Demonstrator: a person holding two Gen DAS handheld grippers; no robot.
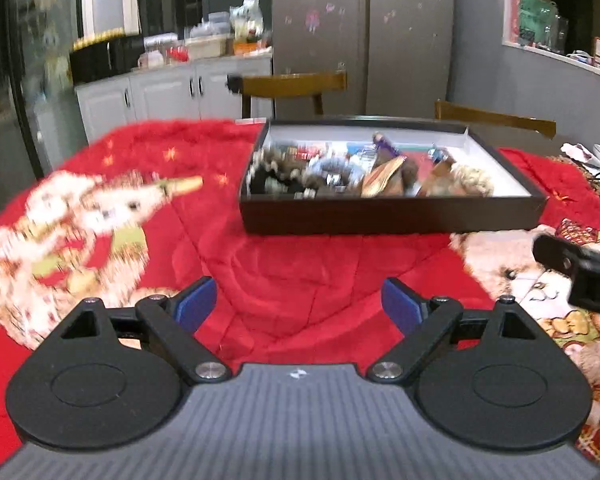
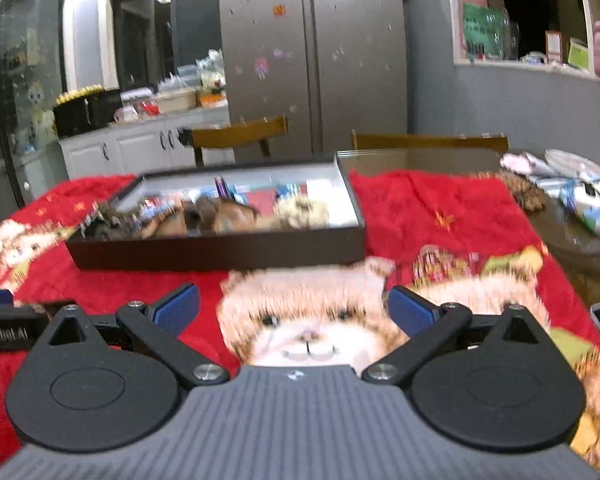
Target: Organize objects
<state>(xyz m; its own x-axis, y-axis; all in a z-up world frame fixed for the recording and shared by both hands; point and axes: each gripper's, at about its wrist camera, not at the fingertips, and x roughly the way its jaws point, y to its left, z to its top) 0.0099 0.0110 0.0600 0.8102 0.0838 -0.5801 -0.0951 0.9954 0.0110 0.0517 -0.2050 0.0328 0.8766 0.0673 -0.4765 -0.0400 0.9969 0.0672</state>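
While both views are blurred, the left gripper [image 1: 298,304] shows clearly with its blue-padded fingers spread wide and nothing between them. It hovers above a red blanket [image 1: 292,280] printed with cartoon bears, which covers the worktop. The right gripper [image 2: 294,312] is likewise spread wide and empty, hanging over a printed bear face [image 2: 308,320] on the same blanket. In the left wrist view, part of the right gripper appears at the right edge, near the front right corner of the box.

The landmark is a shallow dark box [image 1: 388,212] with a white inside, resting on the blanket. It lies ahead of both grippers and apart from them, slightly right of centre for the left gripper and left of centre for the right. Inside the box sits a jumble of small objects [image 1: 360,172], mostly brown, grey and blue, piled toward its near wall; blur hides what each one is.

Behind the box stand two wooden chairs [image 1: 296,84], and behind those a tall steel refrigerator [image 1: 364,32] with stickers. Left of the box, further back, white cabinets [image 1: 172,88] carry kitchen clutter. Right of the box, beyond the blanket's edge, loose items [image 2: 572,184] lie on bare worktop.
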